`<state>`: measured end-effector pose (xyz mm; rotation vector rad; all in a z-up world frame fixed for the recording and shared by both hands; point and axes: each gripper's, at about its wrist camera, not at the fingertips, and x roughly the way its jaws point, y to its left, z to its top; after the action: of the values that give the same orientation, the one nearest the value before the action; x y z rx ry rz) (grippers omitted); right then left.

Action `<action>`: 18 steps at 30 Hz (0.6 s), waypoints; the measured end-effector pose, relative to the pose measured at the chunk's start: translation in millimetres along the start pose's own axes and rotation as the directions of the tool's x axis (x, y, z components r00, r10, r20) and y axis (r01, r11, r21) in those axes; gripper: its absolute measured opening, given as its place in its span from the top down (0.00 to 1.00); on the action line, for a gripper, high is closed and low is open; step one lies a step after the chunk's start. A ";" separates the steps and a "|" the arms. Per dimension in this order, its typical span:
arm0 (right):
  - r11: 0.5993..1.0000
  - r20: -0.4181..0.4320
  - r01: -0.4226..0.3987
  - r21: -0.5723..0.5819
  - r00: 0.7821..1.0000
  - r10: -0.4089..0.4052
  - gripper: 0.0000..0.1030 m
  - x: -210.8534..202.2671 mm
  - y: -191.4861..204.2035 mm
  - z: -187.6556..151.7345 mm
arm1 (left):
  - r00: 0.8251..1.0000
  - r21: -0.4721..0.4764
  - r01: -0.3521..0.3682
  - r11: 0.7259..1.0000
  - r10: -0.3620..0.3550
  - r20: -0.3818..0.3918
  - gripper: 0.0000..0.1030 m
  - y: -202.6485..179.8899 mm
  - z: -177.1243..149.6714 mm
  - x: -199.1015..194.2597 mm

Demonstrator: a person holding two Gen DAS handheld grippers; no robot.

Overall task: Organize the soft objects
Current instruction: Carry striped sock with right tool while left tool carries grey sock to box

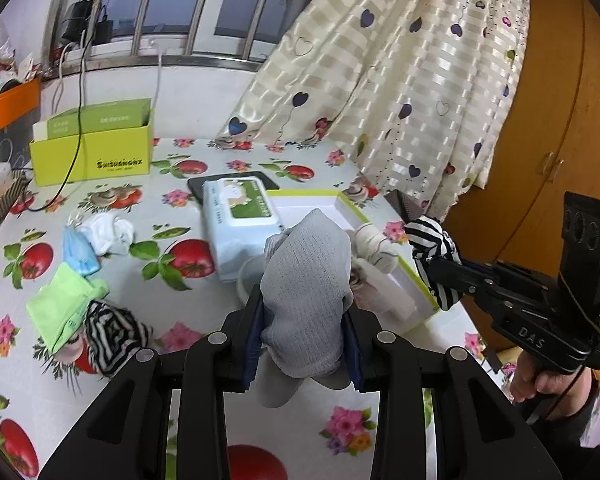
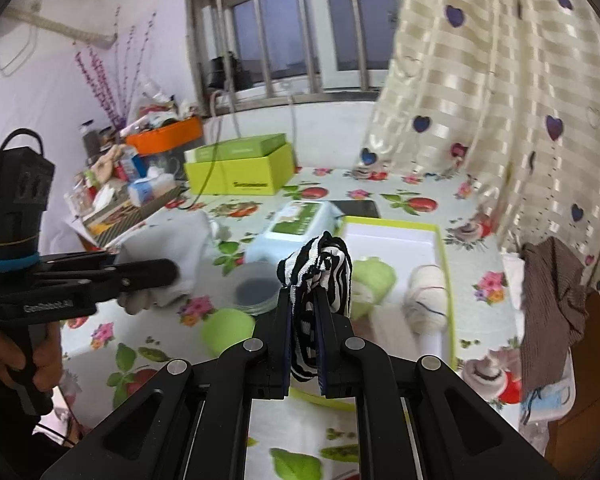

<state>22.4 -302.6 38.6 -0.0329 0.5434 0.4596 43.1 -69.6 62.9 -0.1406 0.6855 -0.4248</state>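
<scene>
Your left gripper (image 1: pixel 306 344) clamps a grey sock (image 1: pixel 306 280) at lower centre of the left view, above the table (image 1: pixel 204 144). Your right gripper (image 2: pixel 305 336) is clenched on a striped sock (image 2: pixel 320 272) at centre of the right view, in front of the white tray (image 2: pixel 396 240) holding rolled socks (image 2: pixel 424 296).

On the bench (image 1: pixel 260 152) a tray (image 1: pixel 342 200) lies to the right, with a rolled sock (image 1: pixel 374 246) in it. The wipes pack (image 1: pixel 240 224) lies just left of the tray, on a tablet (image 1: pixel 196 188). An open box (image 1: pixel 92 160) stands behind, far left. Loose cloths (image 1: pixel 76 280) lie left in front.
</scene>
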 end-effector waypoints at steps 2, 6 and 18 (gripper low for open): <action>1.000 0.000 0.021 0.021 1.000 -0.021 0.91 -1.7 -10.2 -1.4 | 1.000 0.006 0.008 1.000 -0.008 0.003 0.66 -4.8 2.5 2.5; 0.997 -0.009 0.055 0.050 0.998 -0.054 0.91 -2.8 -26.2 -6.2 | 1.000 0.016 0.021 1.000 -0.021 -0.002 0.66 -12.2 6.2 9.2; 0.989 -0.094 0.117 0.096 0.990 -0.108 0.91 22.2 -60.1 -23.3 | 0.999 0.035 0.043 0.998 -0.041 -0.034 0.66 -27.3 8.6 29.1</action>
<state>53.7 -350.9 2.0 0.0135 0.6477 0.3213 59.7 -106.8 59.6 -0.1145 0.7086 -0.4803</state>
